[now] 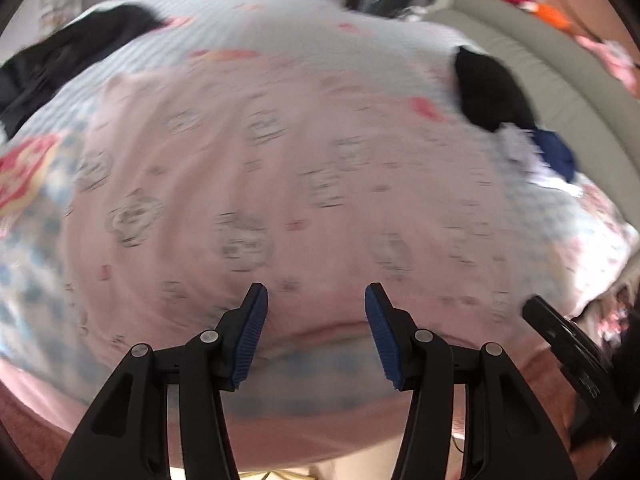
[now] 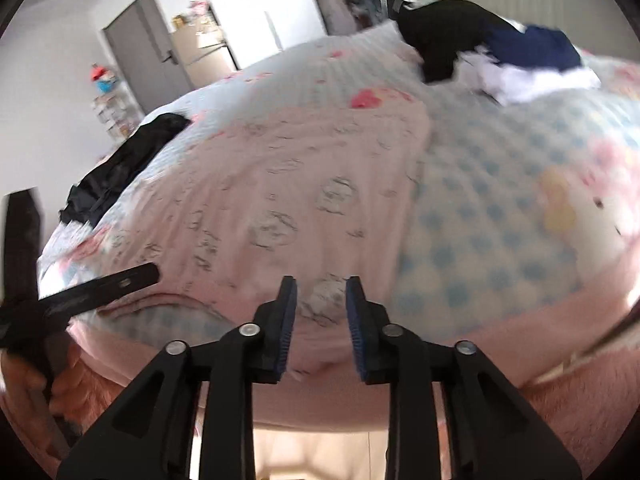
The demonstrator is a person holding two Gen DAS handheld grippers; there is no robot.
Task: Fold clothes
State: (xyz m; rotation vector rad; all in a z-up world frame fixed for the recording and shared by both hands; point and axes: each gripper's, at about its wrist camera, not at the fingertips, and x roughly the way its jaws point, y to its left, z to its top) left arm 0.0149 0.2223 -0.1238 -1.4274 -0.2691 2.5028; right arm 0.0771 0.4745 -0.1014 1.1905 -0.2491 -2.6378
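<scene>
Garment: pink printed garment (image 1: 256, 184) lies spread flat on the bed (image 2: 500, 216), near hem running along the bed's near edge, right under both grippers. Laid out flat like that it suits a fold line, but both views are motion-blurred, so I can't tell whether any part is already doubled over; a curved seam or neckline shows near the near edge in both views. Left gripper (image 1: 316, 300) hovers above the near hem with its pads wide apart, nothing between them. Right gripper (image 2: 321, 292) sits over the hem further along, pads apart but narrower than the left, a patch of printed fabric visible in the gap; not clamped as far as I can see, though whether the tips touch cloth is unclear. Two grippers spaced along one edge reads as a set-up for pinching the hem at two points so it lifts evenly, just my judgement. Equally fits having just let go after laying it down. Other clothes sit well apart from it: long black item (image 2: 120, 168) at the bed's far left side, black piece (image 2: 440, 40) with dark blue and white pieces (image 2: 532, 64) heaped at the far right by the headboard. Those stay clear of the working area.
</scene>
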